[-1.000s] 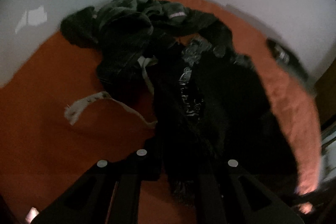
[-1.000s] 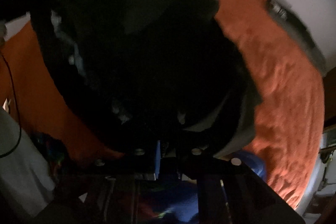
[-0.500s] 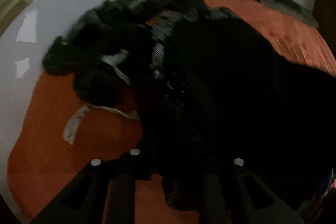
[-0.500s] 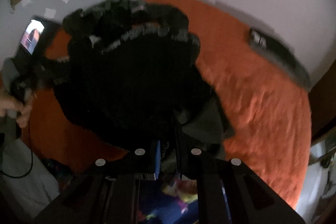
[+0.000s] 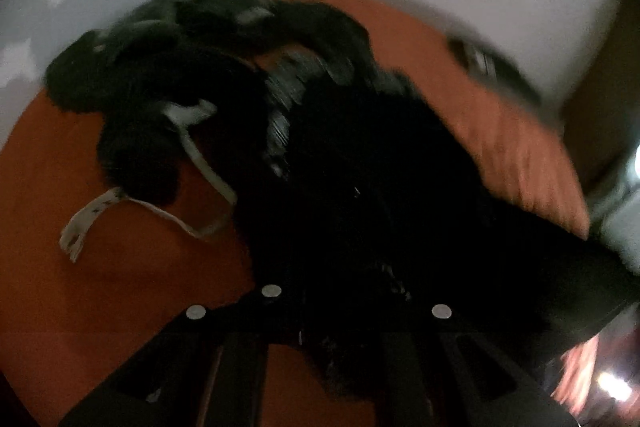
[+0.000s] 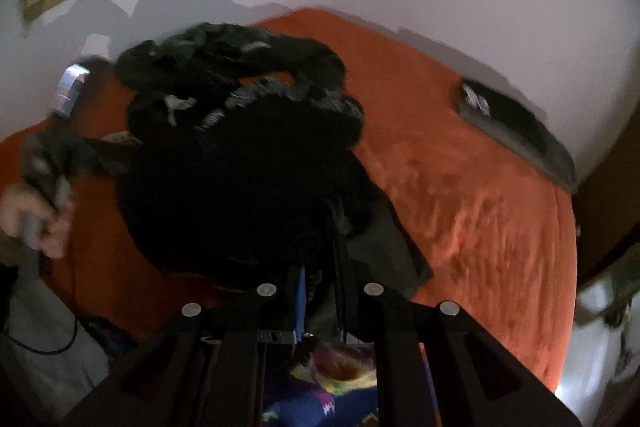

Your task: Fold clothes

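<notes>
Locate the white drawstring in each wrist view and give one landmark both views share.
Left wrist: the white drawstring trails from the dark clothes pile down onto the orange bedspread, left of centre.
Right wrist: only a small white bit shows on the pile, upper left.
Shared landmark: the dark flat object by the wall.

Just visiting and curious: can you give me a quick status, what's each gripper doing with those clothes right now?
Right gripper shut on black garment. Left gripper also on it, grip hidden. Garment lifted over orange bedspread. Dark clothes pile with white drawstring lies behind.
</notes>
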